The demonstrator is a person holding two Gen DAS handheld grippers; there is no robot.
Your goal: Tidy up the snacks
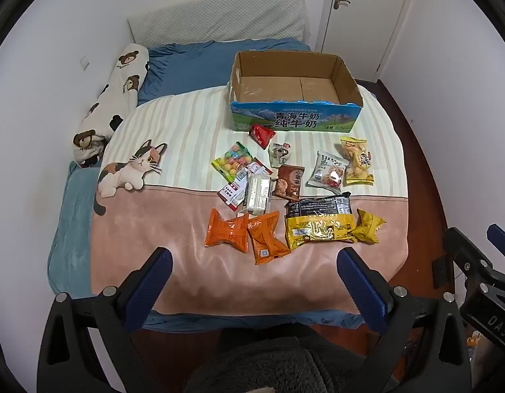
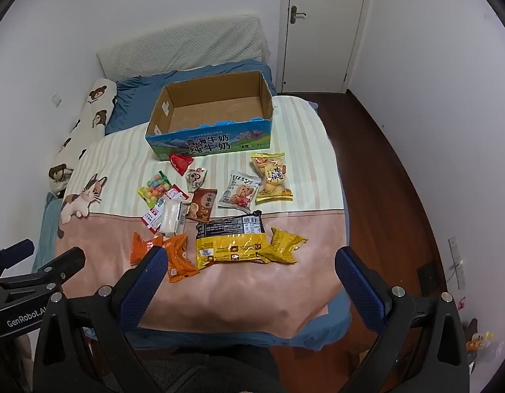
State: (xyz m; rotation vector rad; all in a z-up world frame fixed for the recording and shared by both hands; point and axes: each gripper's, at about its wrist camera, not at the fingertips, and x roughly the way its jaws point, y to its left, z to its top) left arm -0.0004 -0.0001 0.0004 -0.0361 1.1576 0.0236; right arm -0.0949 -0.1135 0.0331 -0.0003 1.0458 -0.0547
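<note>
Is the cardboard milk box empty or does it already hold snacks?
Empty. Both views show the bare brown floor of the cardboard milk box, with no packet inside. The snack packets all lie on the blanket in front of it.

Both wrist views high at bed [image 1: 128, 275] foot — facing headboard, sharing snack spread.

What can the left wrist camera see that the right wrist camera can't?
Only the left wrist view shows both orange packets whole, with nothing covering them, and the right gripper's black body at its right edge. Only the right wrist view shows the wide dark wood floor beside the bed and the left gripper's body at its left edge. Both show the empty cardboard box, the scattered snacks, the cat blanket and the white door.
</note>
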